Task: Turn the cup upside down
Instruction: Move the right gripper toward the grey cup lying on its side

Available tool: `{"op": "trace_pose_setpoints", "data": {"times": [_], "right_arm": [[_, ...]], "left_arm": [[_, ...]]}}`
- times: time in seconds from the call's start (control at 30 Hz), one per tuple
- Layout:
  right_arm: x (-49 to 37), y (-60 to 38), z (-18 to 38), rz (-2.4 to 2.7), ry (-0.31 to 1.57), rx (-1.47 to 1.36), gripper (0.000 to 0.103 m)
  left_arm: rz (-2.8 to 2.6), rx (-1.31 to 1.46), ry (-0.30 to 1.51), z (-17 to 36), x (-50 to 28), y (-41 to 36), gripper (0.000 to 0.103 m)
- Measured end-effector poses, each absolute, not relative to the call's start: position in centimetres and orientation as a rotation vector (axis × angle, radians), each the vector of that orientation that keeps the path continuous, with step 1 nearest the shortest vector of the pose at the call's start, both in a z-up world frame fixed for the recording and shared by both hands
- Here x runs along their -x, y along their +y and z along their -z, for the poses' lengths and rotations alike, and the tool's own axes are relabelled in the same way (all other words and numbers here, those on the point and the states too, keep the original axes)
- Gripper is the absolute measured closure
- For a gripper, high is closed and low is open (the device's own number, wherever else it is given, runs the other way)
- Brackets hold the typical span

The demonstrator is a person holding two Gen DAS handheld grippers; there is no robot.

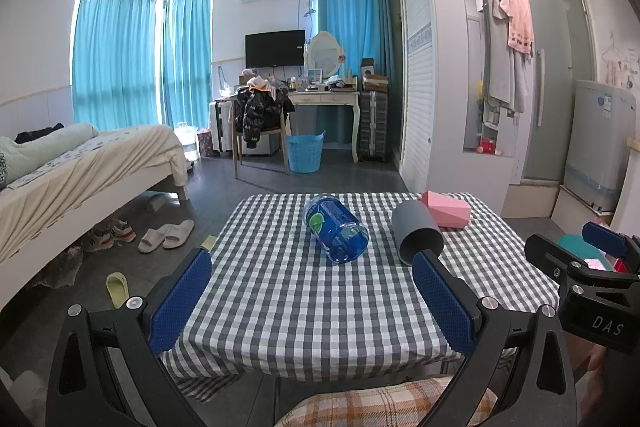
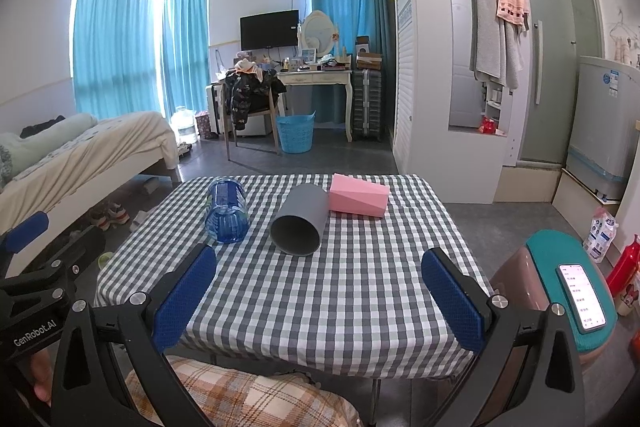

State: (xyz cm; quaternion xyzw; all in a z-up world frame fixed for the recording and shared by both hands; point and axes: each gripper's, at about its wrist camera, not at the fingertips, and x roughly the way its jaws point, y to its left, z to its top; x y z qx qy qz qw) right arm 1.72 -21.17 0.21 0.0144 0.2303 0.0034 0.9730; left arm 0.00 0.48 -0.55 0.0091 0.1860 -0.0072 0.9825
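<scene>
Hand-held grippers spread; cup lying sideways.

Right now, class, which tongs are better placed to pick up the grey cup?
Probably right. The cup lies between the right tongs, mouth toward them; from the left tongs it sits off by their right finger.

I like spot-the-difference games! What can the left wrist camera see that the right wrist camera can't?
Only the left wrist view shows the white slippers on the floor. Only the right wrist view shows the red bottle and white bag. Both show the grey cup lying on its side, the blue bottle, the pink box and the checked tablecloth.
</scene>
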Motion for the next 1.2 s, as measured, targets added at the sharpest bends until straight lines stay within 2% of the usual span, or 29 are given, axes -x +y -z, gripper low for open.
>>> {"op": "trace_pose_setpoints", "data": {"times": [1.2], "right_arm": [[-1.90,-21.03,-0.39,-0.021,0.470,-0.036,0.000]], "left_arm": [[0.010,-0.003,0.383,1.36,-0.71,0.97,0.000]]}}
